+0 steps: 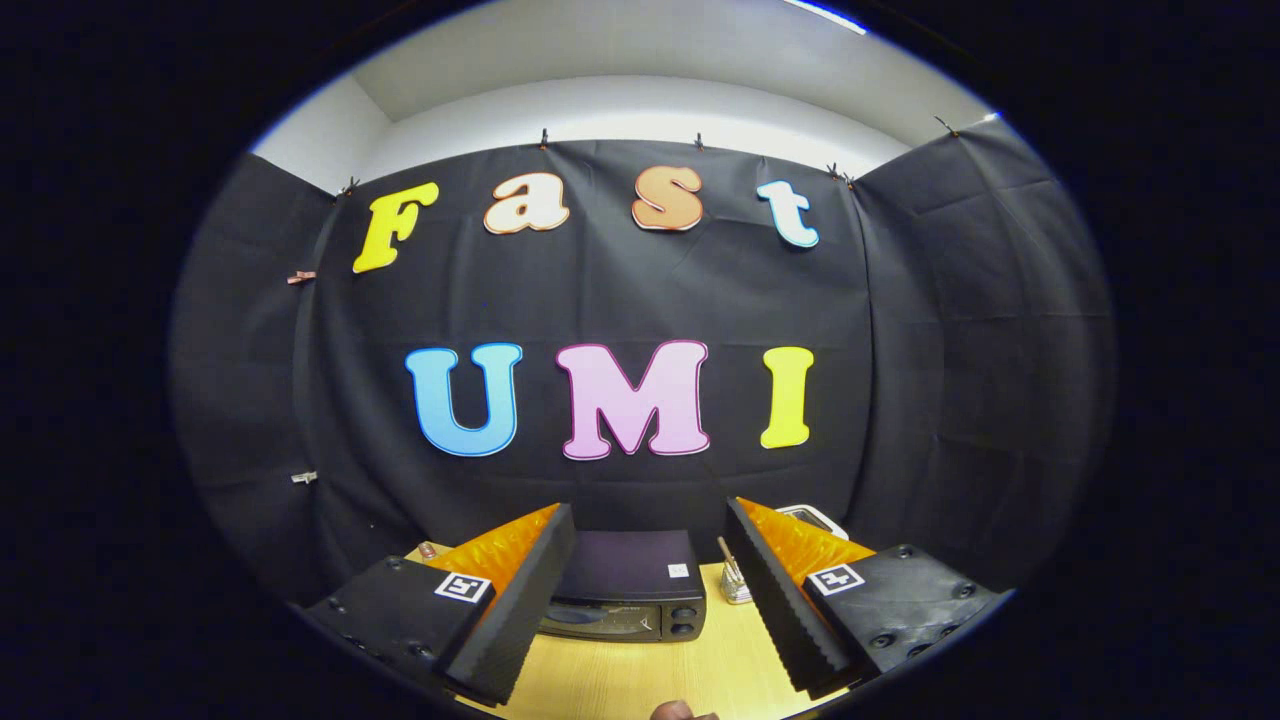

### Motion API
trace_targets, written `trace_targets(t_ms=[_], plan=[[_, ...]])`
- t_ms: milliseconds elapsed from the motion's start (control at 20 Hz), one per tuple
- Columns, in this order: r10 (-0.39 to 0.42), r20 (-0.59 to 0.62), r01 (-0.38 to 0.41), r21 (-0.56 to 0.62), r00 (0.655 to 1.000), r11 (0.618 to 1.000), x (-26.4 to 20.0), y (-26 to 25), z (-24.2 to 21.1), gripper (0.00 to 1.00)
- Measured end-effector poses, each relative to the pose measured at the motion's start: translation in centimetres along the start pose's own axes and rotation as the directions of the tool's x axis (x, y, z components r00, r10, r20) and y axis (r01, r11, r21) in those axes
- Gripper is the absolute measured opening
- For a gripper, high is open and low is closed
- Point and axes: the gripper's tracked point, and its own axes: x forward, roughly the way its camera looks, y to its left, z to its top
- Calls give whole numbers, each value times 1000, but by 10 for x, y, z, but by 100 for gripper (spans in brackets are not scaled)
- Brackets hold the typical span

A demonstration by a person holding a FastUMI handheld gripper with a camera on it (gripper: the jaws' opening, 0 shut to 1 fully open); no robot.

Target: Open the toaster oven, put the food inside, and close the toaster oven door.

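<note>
A dark toaster oven (628, 592) stands on the light wooden table (650, 675) against the booth's back wall, its door shut and two round knobs on the right of its front. My gripper (650, 690) is held high and well back from it, open, with nothing between the fingers; the oven shows in the gap beyond them. A brownish rounded piece (680, 712), perhaps the food, peeks up just below the fingertips; too little shows to tell what it is.
A small metal rack or utensil holder (735, 582) stands to the right of the oven. Behind the right finger a white rimmed object (815, 518) sits at the table's back. A small item (428, 549) lies beyond the left finger.
</note>
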Motion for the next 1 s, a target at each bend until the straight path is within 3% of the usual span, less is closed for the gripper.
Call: trace_targets(t_ms=[350,650,1000], plan=[[36,30,-36,-27,999,999,-15,-14,9,99],[-50,24,50,1,998,999,-24,-31,9,98],[-88,21,89,-7,996,996,-32,-10,4,98]])
